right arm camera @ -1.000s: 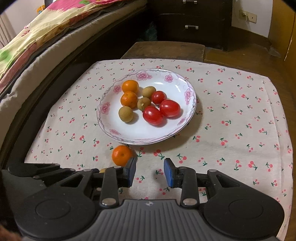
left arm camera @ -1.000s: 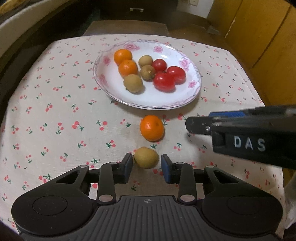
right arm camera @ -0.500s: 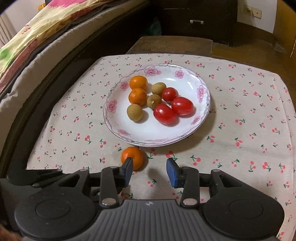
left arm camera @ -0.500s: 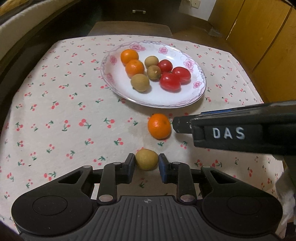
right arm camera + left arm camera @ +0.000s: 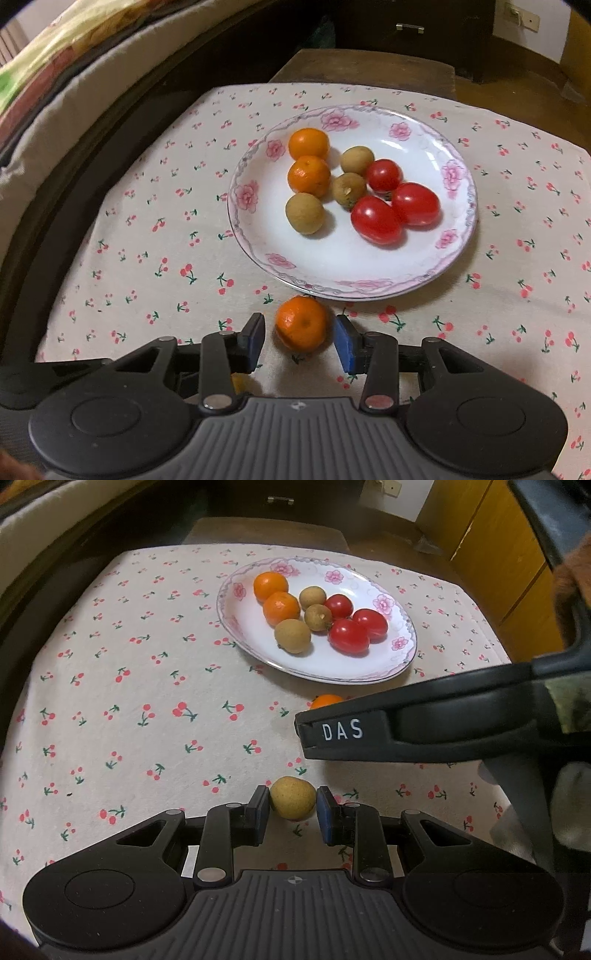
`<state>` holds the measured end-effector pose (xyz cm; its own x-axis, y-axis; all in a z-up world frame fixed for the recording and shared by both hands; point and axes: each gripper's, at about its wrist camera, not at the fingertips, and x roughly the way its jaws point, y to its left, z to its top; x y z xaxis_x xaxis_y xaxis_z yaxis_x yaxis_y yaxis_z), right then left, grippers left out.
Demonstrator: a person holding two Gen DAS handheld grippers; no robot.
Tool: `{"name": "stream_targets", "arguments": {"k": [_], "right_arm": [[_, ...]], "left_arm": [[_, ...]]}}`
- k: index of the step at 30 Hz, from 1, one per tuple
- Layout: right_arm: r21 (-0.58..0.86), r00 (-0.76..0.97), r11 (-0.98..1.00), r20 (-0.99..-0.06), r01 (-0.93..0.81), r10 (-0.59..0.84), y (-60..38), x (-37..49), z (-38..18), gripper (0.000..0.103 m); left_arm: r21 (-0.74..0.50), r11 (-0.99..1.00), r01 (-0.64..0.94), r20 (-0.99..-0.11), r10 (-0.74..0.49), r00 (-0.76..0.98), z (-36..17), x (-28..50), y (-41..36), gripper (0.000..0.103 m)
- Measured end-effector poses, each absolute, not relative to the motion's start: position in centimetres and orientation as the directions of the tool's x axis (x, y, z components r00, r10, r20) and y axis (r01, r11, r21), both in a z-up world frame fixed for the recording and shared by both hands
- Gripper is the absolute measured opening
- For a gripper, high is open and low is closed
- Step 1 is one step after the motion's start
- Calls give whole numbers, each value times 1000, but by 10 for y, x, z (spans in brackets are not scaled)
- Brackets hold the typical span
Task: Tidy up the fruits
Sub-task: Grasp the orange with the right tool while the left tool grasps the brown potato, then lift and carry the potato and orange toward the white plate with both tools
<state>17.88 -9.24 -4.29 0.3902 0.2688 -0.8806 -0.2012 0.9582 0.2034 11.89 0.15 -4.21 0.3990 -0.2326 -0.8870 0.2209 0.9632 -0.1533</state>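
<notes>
Cherry-print tablecloth (image 5: 155, 236): left gripper (image 5: 291, 805) pinches longan (image 5: 292, 797); right gripper (image 5: 301, 332) spread around tangerine (image 5: 303, 323).

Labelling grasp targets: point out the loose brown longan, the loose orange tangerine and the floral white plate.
loose brown longan (image 5: 292, 798), left wrist view, middle of skin
loose orange tangerine (image 5: 303, 323), right wrist view, centre
floral white plate (image 5: 334, 271), right wrist view, bare near side
</notes>
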Motion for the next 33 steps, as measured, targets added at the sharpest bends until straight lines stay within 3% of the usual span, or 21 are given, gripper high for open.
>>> {"name": "stream_targets", "arguments": {"k": [4, 19, 25, 33], "right_arm": [[186, 389, 959, -884, -215, 259, -91, 181, -47, 33], [105, 404, 960, -891, -259, 207, -135, 139, -27, 32], [99, 391, 962, -899, -255, 196, -140, 125, -32, 33], [96, 383, 962, -904, -254, 192, -139, 127, -41, 33]], "left_arm": [[-155, 963, 221, -889, -234, 394, -43, 119, 2, 36], [-137, 961, 239, -892, -225, 392, -44, 119, -7, 38], [-156, 963, 220, -891, -233, 390, -45, 123, -10, 53], [-127, 970, 209, -889, -204, 410, -46, 127, -10, 59]]}}
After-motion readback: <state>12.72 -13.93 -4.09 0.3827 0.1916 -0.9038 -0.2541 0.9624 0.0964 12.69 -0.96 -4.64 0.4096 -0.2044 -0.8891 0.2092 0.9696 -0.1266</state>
